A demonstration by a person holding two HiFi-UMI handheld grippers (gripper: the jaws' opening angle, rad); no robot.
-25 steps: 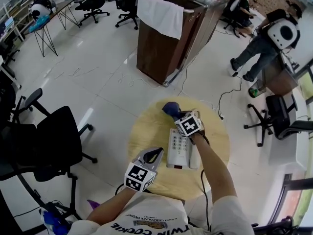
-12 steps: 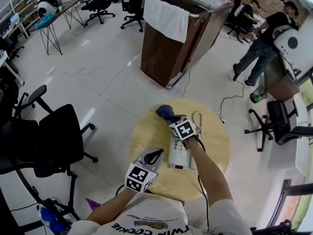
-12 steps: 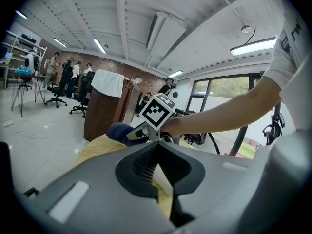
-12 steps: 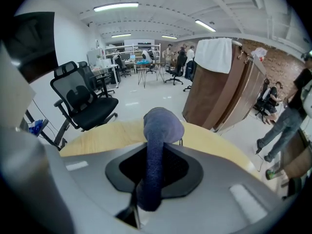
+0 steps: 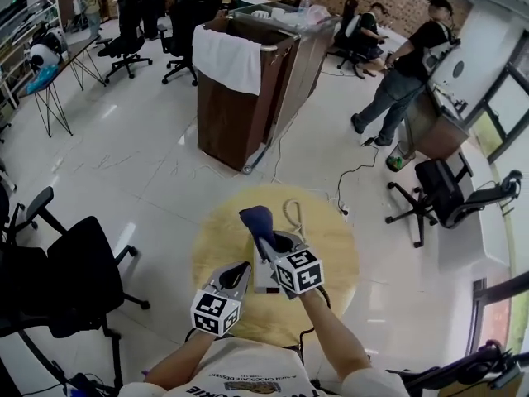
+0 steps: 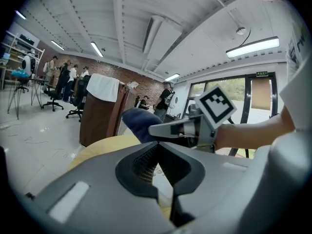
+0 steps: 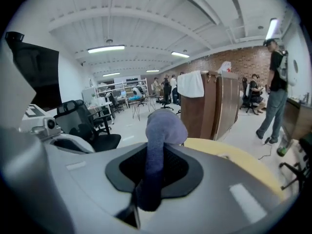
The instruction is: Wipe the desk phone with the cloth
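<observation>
The white desk phone lies on a round yellow table, mostly hidden under my grippers. Its coiled cord loops at the far side. A dark blue cloth sticks up from my right gripper, which is shut on it just above the phone. In the right gripper view the cloth stands up between the jaws of that gripper. My left gripper is beside the phone's left side, shut with nothing in it. The left gripper view shows its own tips closed, with the cloth ahead.
A brown wooden lectern draped with a white towel stands beyond the table. A black office chair is at the left, another chair at the right. A person stands at the back right.
My right gripper has drawn back towards me along the phone, carrying the cloth. The head view has tilted up. The left gripper has stayed by the table's near left.
</observation>
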